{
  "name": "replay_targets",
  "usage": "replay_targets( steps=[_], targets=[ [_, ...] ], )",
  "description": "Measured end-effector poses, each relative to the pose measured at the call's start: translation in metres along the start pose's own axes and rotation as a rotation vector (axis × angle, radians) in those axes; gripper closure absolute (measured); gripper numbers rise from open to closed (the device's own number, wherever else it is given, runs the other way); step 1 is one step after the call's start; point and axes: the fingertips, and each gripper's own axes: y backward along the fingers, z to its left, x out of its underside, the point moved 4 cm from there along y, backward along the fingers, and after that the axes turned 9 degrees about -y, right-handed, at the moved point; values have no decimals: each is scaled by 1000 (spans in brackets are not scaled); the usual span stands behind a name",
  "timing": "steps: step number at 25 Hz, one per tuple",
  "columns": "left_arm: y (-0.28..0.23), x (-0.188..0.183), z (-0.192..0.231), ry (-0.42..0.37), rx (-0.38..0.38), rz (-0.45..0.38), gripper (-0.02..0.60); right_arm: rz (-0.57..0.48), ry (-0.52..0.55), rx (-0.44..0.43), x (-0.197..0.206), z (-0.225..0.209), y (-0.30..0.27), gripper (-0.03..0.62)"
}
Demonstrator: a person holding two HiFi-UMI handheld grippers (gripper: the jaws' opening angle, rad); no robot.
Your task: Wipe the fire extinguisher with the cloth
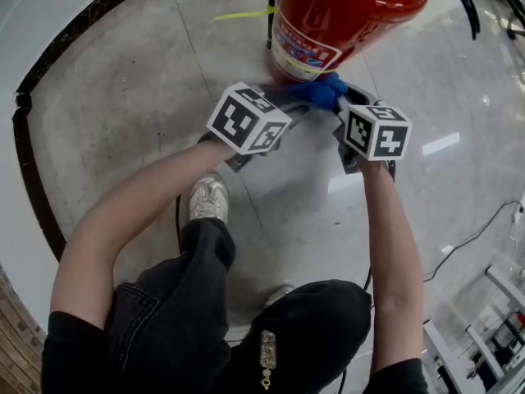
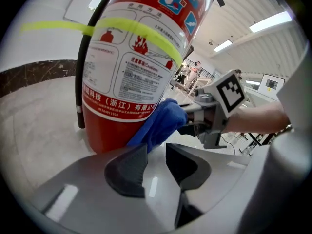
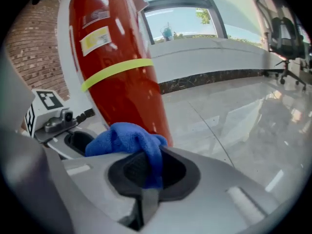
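At the base of the red fire extinguisher [image 1: 328, 23], the right gripper [image 3: 145, 172] clamps a blue cloth [image 3: 124, 138]; the left gripper [image 2: 156, 167] stands open, holding nothing

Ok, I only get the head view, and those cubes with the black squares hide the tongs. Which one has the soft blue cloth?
Observer: The right gripper. In the right gripper view its tongs are shut on the soft blue cloth.
Operator: And the other one?
Observer: The left gripper has its tongs apart with nothing between them. The cloth sits just ahead of them.
Operator: Is the cloth touching yet?
Observer: In the left gripper view it seems to press on the red metal fire extinguisher low down, just under the white label.
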Motion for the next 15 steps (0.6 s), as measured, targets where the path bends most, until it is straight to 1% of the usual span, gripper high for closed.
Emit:
replay_targets(
  steps=[4, 6, 8, 10, 15],
  targets=[
    [6, 4, 3, -5, -10, 7, 453, -58, -98, 58, -19, -26, -4, 572],
    [8, 8, 3, -8, -12, 12, 453, -61, -124, 81, -21, -33, -7, 572],
    [10, 12, 2, -4, -12, 15, 453, -34, -123, 95, -19, -35, -11, 572],
    [10, 15, 1, -1, -11, 20, 453, 14, -113, 92, -9, -30, -15, 572],
    [8, 20, -5, -9, 2, 29, 450, 133, -67, 48, 20, -10, -21, 572]
  ],
)
